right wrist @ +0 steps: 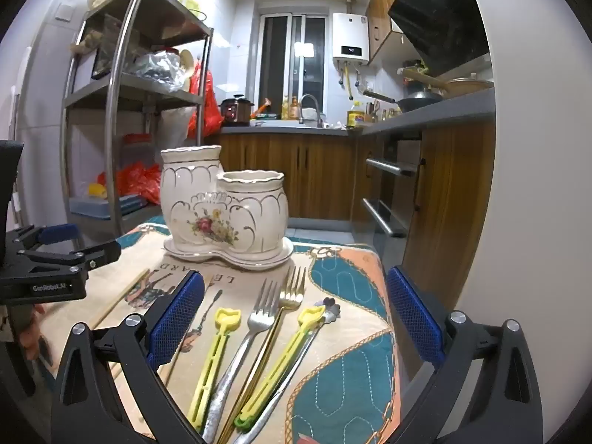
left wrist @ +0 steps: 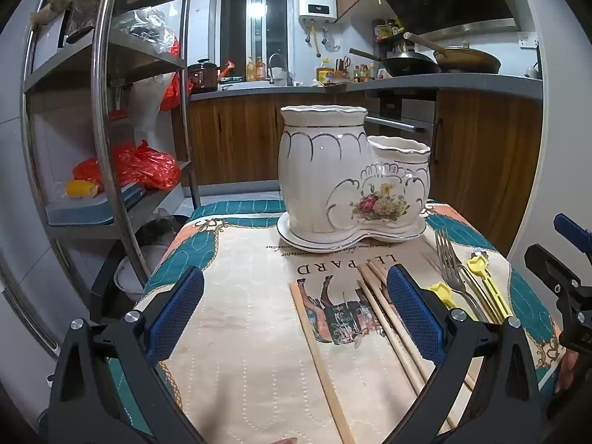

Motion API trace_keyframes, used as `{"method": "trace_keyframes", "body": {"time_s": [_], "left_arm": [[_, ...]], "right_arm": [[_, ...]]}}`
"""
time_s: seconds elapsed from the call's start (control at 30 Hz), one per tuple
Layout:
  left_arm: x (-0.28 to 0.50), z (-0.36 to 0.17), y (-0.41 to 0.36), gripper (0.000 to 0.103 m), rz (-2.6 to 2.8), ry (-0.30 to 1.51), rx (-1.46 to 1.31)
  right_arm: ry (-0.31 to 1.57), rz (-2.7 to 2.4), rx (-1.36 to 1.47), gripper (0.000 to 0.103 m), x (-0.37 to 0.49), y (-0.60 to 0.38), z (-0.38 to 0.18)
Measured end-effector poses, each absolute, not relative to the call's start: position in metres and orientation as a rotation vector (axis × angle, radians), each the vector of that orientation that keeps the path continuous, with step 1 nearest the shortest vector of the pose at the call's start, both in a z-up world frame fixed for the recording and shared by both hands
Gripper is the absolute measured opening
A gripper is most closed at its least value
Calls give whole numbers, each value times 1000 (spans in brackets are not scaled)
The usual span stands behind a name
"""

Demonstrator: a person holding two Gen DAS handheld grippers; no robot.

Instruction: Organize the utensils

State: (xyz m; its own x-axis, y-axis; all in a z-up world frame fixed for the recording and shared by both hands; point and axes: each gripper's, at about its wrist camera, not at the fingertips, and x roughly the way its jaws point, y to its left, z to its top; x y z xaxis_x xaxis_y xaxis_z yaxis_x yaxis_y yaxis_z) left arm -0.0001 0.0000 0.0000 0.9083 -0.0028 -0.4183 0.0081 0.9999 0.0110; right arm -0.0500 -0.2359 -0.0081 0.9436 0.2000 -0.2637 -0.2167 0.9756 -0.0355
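Note:
A white ceramic two-cup utensil holder [left wrist: 347, 181] with a flower print stands on its saucer at the far end of the table; it also shows in the right wrist view [right wrist: 222, 211]. Wooden chopsticks [left wrist: 322, 362] lie on the cloth between my left gripper's fingers. My left gripper [left wrist: 296, 314] is open and empty above them. Two forks, silver [right wrist: 259, 322] and gold [right wrist: 292, 292], and two yellow clips [right wrist: 214, 362] lie below my right gripper [right wrist: 296, 318], which is open and empty. A spoon handle [right wrist: 329, 309] lies beside the right clip.
A patterned cloth [left wrist: 240, 333] covers the small table; its right edge [right wrist: 377, 259] drops off near the wooden cabinets. A metal shelf rack [left wrist: 107, 111] with red bags stands at the left. The kitchen counter [left wrist: 333, 87] with pans runs behind.

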Motion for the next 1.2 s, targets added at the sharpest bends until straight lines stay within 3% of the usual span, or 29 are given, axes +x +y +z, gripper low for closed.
{"method": "trace_keyframes", "body": {"time_s": [1.2], "left_arm": [[-1, 0, 1, 98, 3, 427, 31]], "right_arm": [[265, 213, -62, 98, -51, -235, -9]]}}
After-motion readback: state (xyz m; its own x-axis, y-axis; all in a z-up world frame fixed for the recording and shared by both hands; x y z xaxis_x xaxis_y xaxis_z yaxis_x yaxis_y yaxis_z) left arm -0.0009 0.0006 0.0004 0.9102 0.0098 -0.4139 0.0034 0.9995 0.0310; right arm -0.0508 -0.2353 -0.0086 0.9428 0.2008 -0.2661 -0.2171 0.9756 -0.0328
